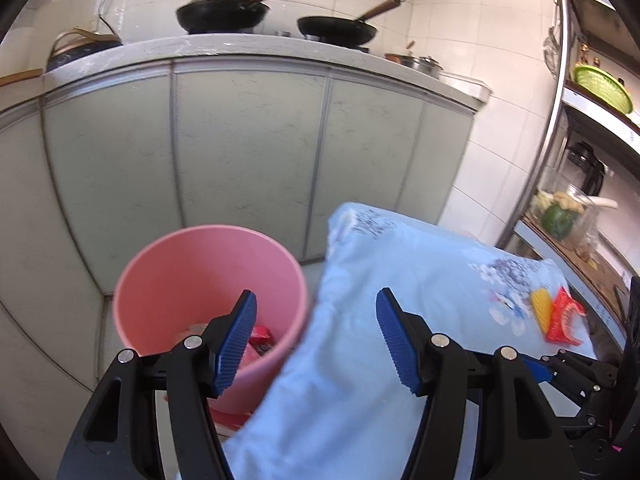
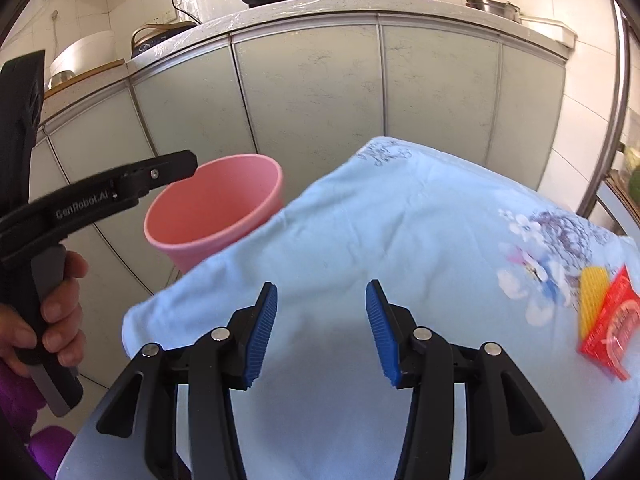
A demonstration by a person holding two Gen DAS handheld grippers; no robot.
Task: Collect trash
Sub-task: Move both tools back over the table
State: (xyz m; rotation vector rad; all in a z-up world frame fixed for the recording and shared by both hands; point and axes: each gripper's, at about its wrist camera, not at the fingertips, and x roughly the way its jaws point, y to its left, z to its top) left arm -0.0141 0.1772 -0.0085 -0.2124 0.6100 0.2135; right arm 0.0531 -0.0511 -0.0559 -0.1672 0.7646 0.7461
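The left tongs (image 1: 316, 340) are seen wide open with nothing between the blue pads, and they hang over the edge of the table (image 1: 400, 280), partly above the pink bucket (image 1: 208, 280). The right tongs (image 2: 322, 330) are held open to a middle width above the light blue cloth (image 2: 360, 240) that covers the table, and nothing is gripped by them either. The left tongs are also seen in the right wrist view, at the left side, where the handle is held by a hand (image 2: 48, 312). The bucket stands on the floor just beside the left edge of the table, in front of the pale cupboard doors (image 1: 248, 140). Some trash is already seen at the bottom of the bucket, among it a red wrapper (image 1: 262, 336), partly hidden behind the left pad. Two more pieces of trash lie on the cloth near the right edge of the table, well apart from both tongs: a yellow ridged piece (image 2: 592, 300) and a red packet (image 2: 614, 328), which touch each other. The flower print of the cloth is found just beside them. On the worktop behind, two black pans (image 1: 224, 12) with wooden handles are placed.
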